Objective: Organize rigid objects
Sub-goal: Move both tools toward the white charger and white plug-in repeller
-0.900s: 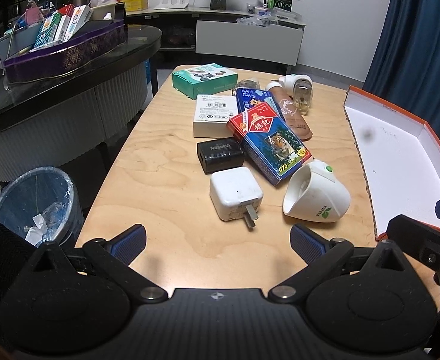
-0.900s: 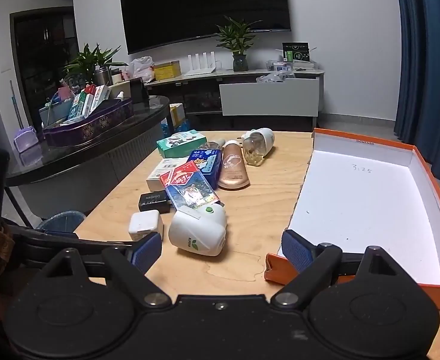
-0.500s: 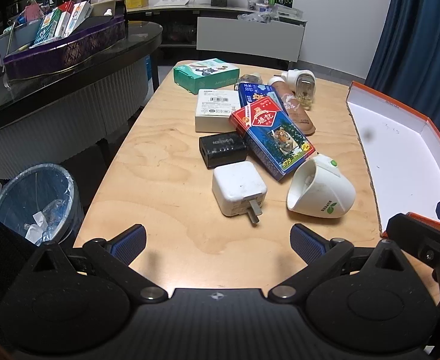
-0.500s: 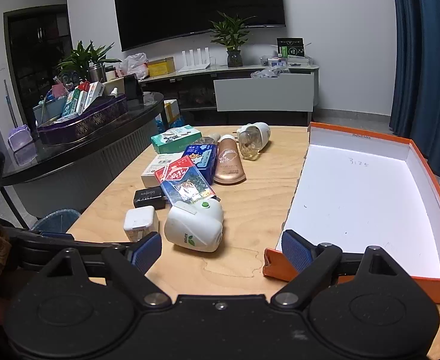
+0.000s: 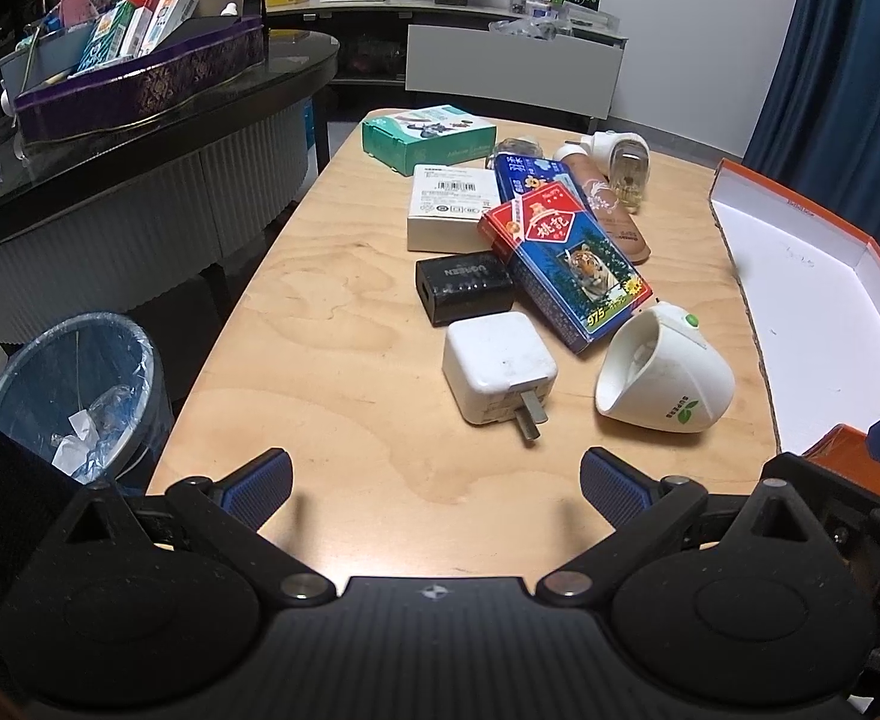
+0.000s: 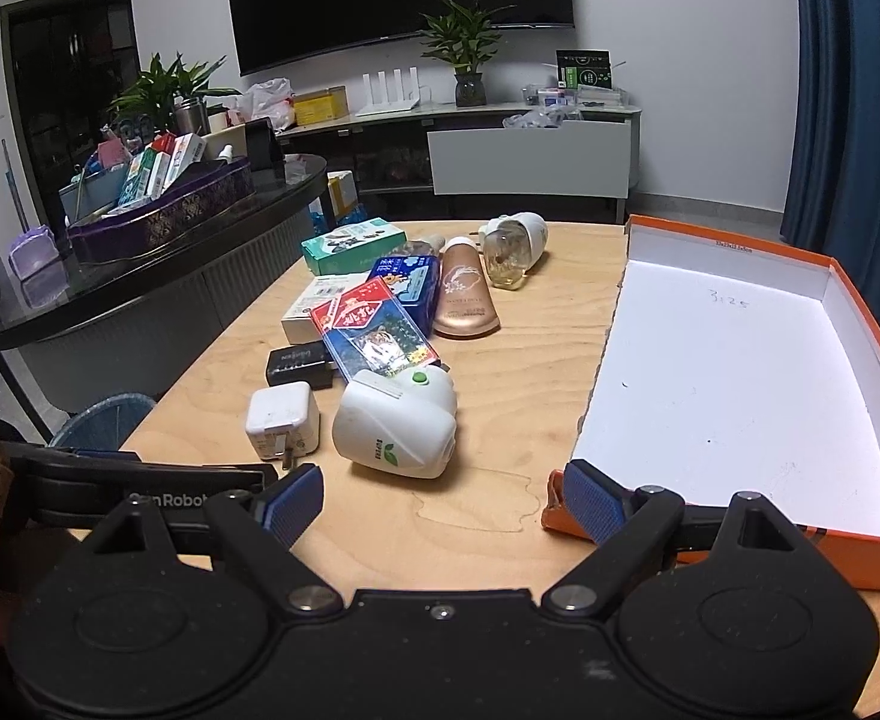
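A cluster of items lies on the wooden table (image 5: 332,360). Nearest are a white plug charger (image 5: 496,363) (image 6: 281,417) and a white rounded device (image 5: 664,381) (image 6: 401,423). Behind them lie a black charger (image 5: 463,288), a red-and-blue tiger box (image 5: 565,261) (image 6: 374,333), a white box (image 5: 448,207), a green box (image 5: 428,138), a blue box (image 6: 410,285), a bronze tube (image 6: 463,294) and a glass-fronted plug-in device (image 6: 511,246). An orange tray (image 6: 733,372) (image 5: 811,300) with a white inside sits on the right, with nothing in it. My left gripper (image 5: 437,486) hangs open short of the white charger. My right gripper (image 6: 442,498) is open between the rounded device and the tray corner.
A blue waste bin (image 5: 74,384) stands on the floor left of the table. A dark counter (image 5: 140,138) with a purple box of goods runs along the left. A white chair back (image 5: 511,69) stands at the table's far end, a blue curtain (image 5: 847,60) on the right.
Both grippers have drawn a little nearer to the items, which now sit larger and lower in both views. Both stay open with nothing between the fingers.
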The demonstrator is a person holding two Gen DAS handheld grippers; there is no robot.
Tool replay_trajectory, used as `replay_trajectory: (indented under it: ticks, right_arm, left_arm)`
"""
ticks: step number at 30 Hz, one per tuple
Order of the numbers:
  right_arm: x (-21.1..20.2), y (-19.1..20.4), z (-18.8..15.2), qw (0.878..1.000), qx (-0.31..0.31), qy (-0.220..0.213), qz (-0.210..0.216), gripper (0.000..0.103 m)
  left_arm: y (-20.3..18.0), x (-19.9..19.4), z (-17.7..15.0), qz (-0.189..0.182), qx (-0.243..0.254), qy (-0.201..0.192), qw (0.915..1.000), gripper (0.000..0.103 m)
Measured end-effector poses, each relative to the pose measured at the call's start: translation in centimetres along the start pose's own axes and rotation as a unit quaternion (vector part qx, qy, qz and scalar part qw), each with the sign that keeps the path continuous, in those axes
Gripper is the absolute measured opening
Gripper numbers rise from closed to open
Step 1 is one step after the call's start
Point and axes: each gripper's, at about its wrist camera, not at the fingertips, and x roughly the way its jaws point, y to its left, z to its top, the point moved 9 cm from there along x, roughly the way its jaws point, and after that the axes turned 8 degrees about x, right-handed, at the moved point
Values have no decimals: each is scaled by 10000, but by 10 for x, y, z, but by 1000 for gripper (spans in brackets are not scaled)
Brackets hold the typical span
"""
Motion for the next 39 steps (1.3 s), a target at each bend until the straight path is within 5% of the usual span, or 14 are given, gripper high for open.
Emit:
replay_trajectory:
  ticks: [39]
  right_arm:
    - [5, 1, -1, 10000, 13, -61, 17, 102]
  left_arm:
    - [5, 15, 9, 28, -322, -156, 9994, 103]
